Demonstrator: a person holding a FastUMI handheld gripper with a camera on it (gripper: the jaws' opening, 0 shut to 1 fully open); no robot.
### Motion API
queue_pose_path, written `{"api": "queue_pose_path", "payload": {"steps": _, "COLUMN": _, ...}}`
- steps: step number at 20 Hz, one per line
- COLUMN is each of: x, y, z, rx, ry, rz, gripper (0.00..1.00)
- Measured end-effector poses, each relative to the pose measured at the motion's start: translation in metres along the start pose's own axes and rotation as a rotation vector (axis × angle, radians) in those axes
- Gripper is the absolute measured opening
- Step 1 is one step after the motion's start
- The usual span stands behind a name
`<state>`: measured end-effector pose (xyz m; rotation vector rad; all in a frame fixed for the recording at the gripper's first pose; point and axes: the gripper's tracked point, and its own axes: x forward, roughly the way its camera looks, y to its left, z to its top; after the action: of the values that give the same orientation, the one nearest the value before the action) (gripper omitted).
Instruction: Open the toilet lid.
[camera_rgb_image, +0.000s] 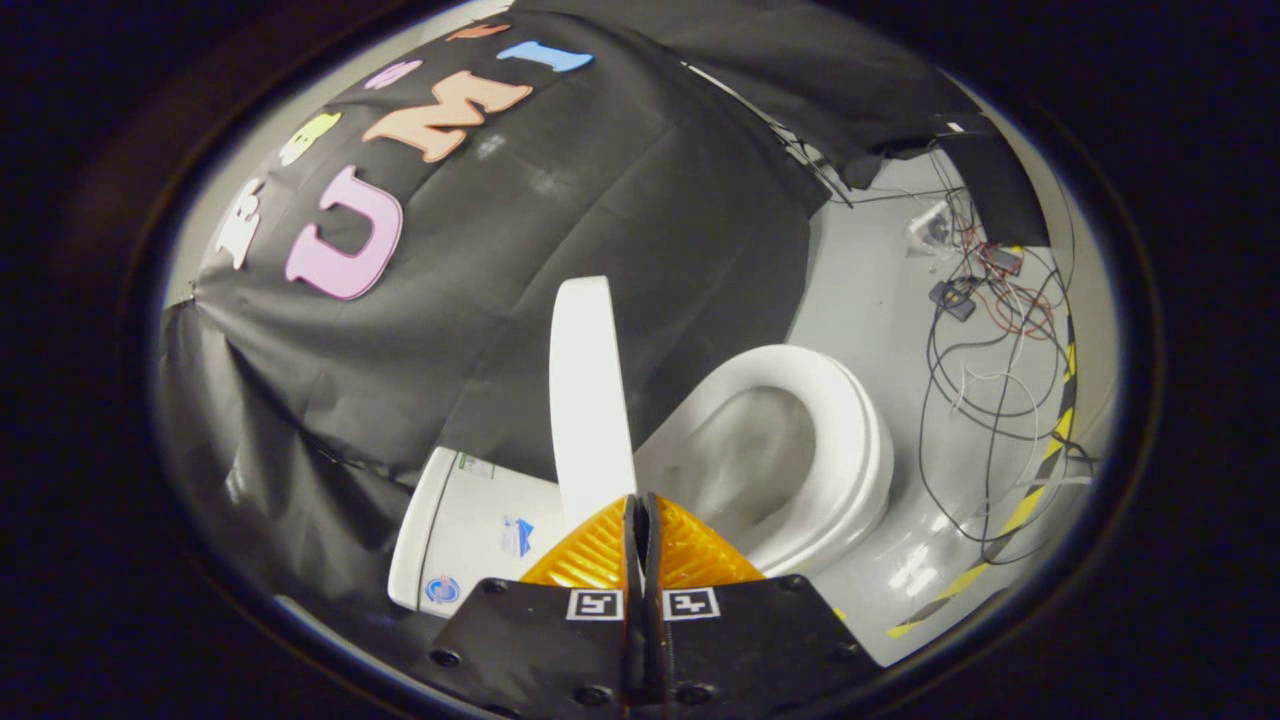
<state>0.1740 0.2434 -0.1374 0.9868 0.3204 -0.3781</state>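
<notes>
Toilet lid (590, 390) upright; tongs (640, 515) pressed together — at its edge.

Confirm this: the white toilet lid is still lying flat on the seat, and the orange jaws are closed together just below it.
Wrong on the lid. In the gripper view the white plastic toilet lid stands raised, edge-on, with the white oval seat and bowl uncovered beside it. The orange ribbed jaws of the gripper are indeed closed together just below it.

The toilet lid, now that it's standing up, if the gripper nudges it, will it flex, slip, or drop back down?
The toilet lid looks like a rigid moulded slab, so it probably won't flex. Its glossy white surface may be slippery against the closed fingers just below it. It stands roughly upright over the seat, so a push forward could swing it back down.
</notes>
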Motion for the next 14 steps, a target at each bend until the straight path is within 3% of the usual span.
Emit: {"api": "queue_pose_path", "payload": {"steps": 14, "x": -0.006, "y": 0.044, "z": 0.0, "rx": -0.116, "ry": -0.039, "rz": 0.035, "gripper": 0.0}}
